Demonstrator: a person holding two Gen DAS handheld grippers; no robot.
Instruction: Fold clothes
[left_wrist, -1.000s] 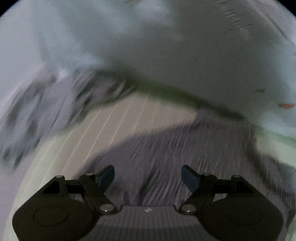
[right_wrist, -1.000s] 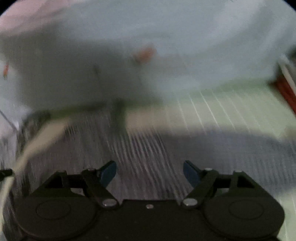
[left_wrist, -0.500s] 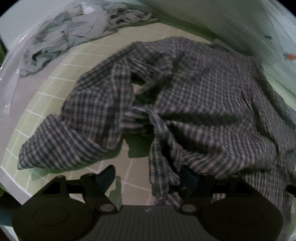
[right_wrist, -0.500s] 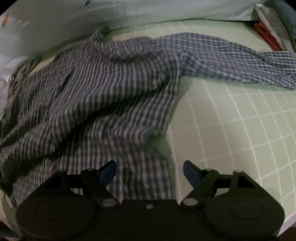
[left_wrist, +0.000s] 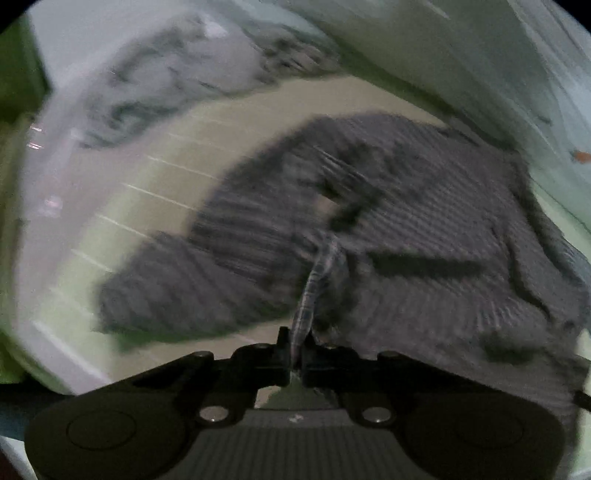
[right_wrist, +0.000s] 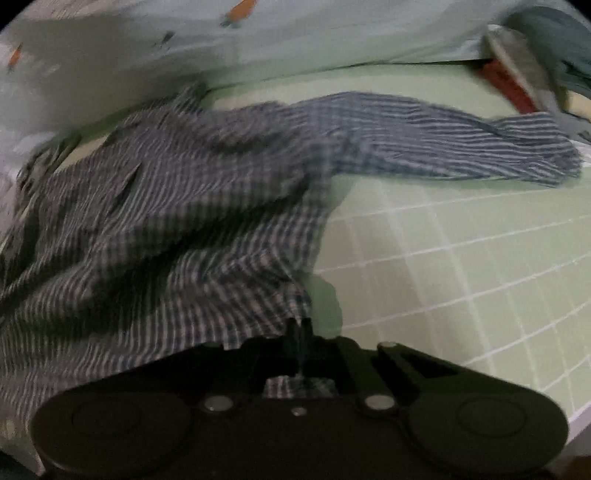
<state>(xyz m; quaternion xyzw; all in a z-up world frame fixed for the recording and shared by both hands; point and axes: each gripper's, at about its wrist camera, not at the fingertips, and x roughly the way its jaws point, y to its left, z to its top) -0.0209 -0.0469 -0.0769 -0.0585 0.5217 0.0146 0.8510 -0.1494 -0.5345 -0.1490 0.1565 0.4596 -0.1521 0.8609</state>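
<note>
A dark checked shirt (left_wrist: 424, 236) lies rumpled on a pale green gridded mat (left_wrist: 155, 177). My left gripper (left_wrist: 297, 341) is shut on a thin twisted fold of the shirt's near edge, which rises from the fabric into the jaws. In the right wrist view the same checked shirt (right_wrist: 177, 229) spreads to the left, with one sleeve (right_wrist: 461, 144) stretched out to the right across the mat (right_wrist: 461, 258). My right gripper (right_wrist: 300, 328) is shut on the shirt's near hem corner. Both views are motion-blurred.
A grey crumpled garment (left_wrist: 166, 81) lies at the far left of the mat. Pale printed bedding (right_wrist: 258, 40) runs along the back. A red and grey object (right_wrist: 517, 74) and dark cloth (right_wrist: 557, 37) sit at the far right corner.
Both grippers went from open above the shirt to shut on its near edge. The left view is blurred again and the fabric now rises into its jaws.
</note>
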